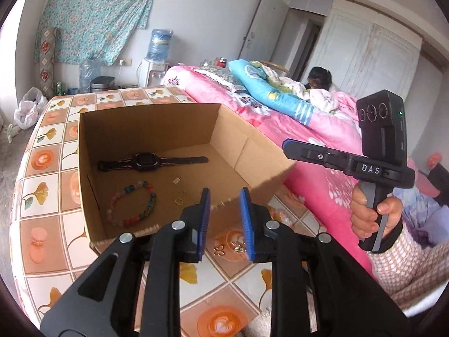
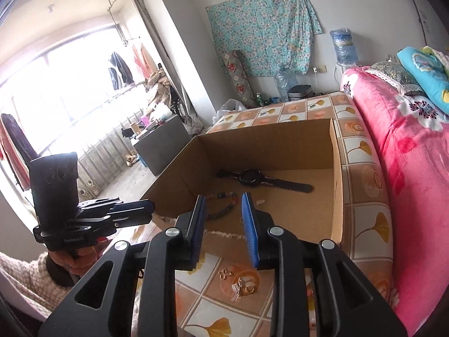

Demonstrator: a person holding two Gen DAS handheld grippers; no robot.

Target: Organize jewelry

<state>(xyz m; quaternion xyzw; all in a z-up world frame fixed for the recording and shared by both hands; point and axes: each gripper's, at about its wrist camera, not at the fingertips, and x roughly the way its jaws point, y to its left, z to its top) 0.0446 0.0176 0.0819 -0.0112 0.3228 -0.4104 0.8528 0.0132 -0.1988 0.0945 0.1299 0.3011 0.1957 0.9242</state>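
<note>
2 hand-held grippers, left (image 1: 224,219) and right (image 2: 223,224), are held narrowly parted and empty before the box (image 1: 252,154). Loose rings (image 2: 241,283) lie low on the tabletop (image 2: 364,224); a pinch is needed next.

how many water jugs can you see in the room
2. One blue water jug sits upside down on the white dispenser by the far wall; a clear water jug stands on the floor to its left. Others may be hidden behind the bed.

We hold our left black blue-padded claw (image 1: 224,219) and right black blue-padded claw (image 2: 223,224) tilted downward, jaws parted, empty.
</note>
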